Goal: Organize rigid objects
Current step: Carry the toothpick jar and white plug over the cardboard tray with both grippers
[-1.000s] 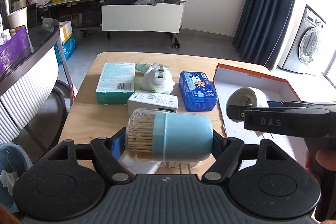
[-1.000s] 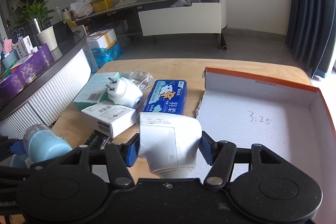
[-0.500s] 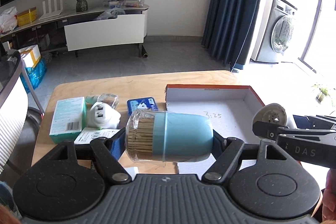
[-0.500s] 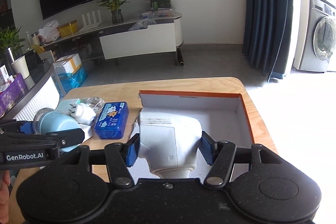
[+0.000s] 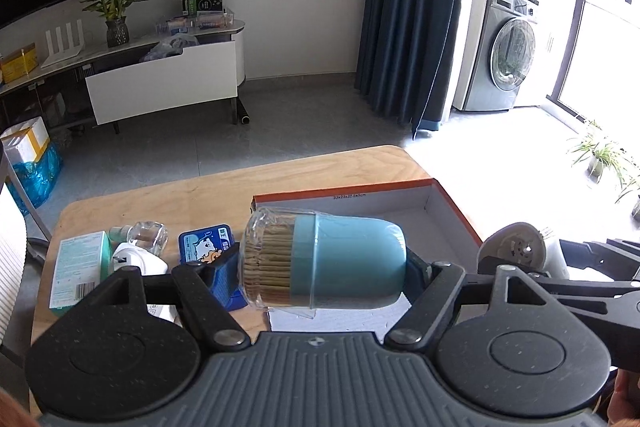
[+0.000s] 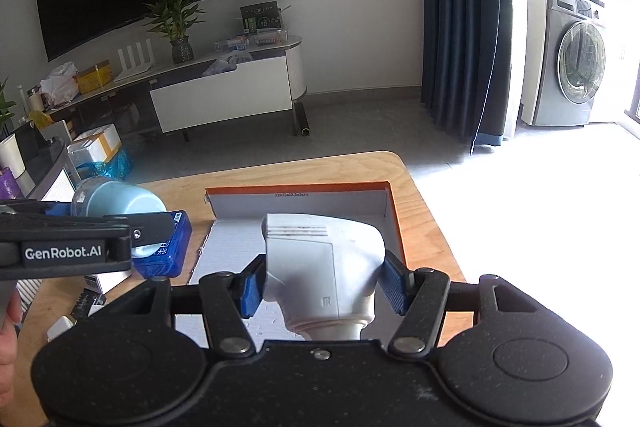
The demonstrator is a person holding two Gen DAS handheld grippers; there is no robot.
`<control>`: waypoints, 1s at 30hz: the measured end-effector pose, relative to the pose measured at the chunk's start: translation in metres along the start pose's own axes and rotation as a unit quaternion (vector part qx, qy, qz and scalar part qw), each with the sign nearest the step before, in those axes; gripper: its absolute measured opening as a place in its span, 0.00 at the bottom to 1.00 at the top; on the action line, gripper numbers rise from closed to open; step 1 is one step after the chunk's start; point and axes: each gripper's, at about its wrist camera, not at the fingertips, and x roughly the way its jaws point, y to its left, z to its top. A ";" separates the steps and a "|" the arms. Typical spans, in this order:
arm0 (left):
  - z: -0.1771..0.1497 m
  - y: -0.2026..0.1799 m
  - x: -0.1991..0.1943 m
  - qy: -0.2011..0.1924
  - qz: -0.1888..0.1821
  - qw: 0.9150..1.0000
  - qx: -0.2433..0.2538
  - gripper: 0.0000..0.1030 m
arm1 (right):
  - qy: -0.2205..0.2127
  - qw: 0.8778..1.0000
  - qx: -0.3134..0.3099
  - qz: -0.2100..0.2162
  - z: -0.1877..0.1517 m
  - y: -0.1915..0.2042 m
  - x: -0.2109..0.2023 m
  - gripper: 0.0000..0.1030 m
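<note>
The left gripper [image 5: 324,263] pinches the toothpick jar [image 5: 324,259] crosswise between its pads; the right gripper [image 6: 322,279] clamps the white device [image 6: 324,267] likewise.

A blue toothpick jar [image 5: 344,261] lies sideways, a white plastic device [image 6: 324,267] upright, over the box [image 6: 296,201].

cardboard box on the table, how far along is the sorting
Done: nothing shows inside the cardboard box yet. In hand: left gripper holds the toothpick jar, right gripper the white device, both over the box. Left: blue tin, green carton, white plug, glass bottle.
</note>
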 end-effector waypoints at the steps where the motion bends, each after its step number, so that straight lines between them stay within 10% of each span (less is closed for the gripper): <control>1: 0.000 -0.001 0.002 -0.001 0.002 1.000 0.001 0.76 | -0.002 1.000 0.000 -0.002 0.001 -0.002 0.000 0.69; 30: 0.011 -0.005 0.017 -0.003 0.023 0.998 -0.049 0.76 | -0.011 1.000 -0.023 0.001 0.029 -0.009 0.032 0.69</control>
